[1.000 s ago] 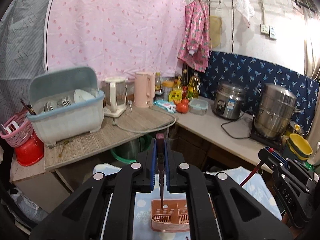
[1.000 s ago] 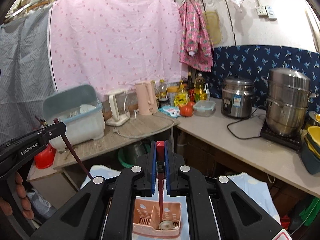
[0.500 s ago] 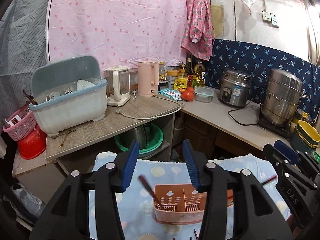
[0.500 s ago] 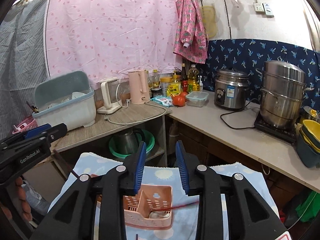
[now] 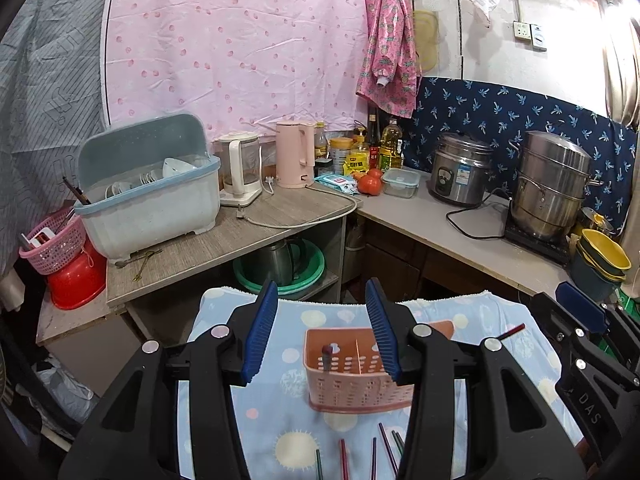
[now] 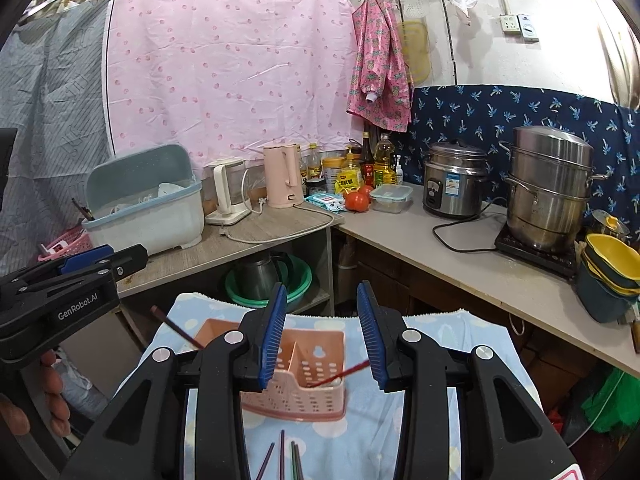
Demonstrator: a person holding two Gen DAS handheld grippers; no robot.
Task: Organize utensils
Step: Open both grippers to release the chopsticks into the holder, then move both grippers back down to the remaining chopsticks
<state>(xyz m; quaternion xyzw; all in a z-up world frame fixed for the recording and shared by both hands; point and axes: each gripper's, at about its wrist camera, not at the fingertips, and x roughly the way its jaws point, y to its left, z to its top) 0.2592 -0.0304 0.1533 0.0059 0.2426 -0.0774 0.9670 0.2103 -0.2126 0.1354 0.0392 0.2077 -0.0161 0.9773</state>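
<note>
Looking along the left gripper (image 5: 321, 286): parted wide, having just been opening, with nothing pinched between the blue pads, only the pink basket (image 5: 352, 384) framed below at 6 o'clock. Same for the right gripper (image 6: 322, 288): just been opening, gripping nothing, though crossed in view by the red chopstick (image 6: 340, 374), leaning out of the basket's right compartment toward 3 o'clock. Over at 9 o'clock in the right view, poking from the left compartment and tilted outward, a dark chopstick (image 6: 176, 326). Judged as let go on purpose: dropped tip-down into separate compartments, so leaning on the rim rather than standing upright. Yet to sort: several loose chopsticks (image 5: 344, 456) lying flat on the blue spotted cloth (image 5: 256, 400) at 6 o'clock of the basket, nearest the person. Probably next, dipping both hands toward those, hence open and angled downward over the near edge. Worth minding the light basket, easily nudged or tipped by a leaning stick
</note>
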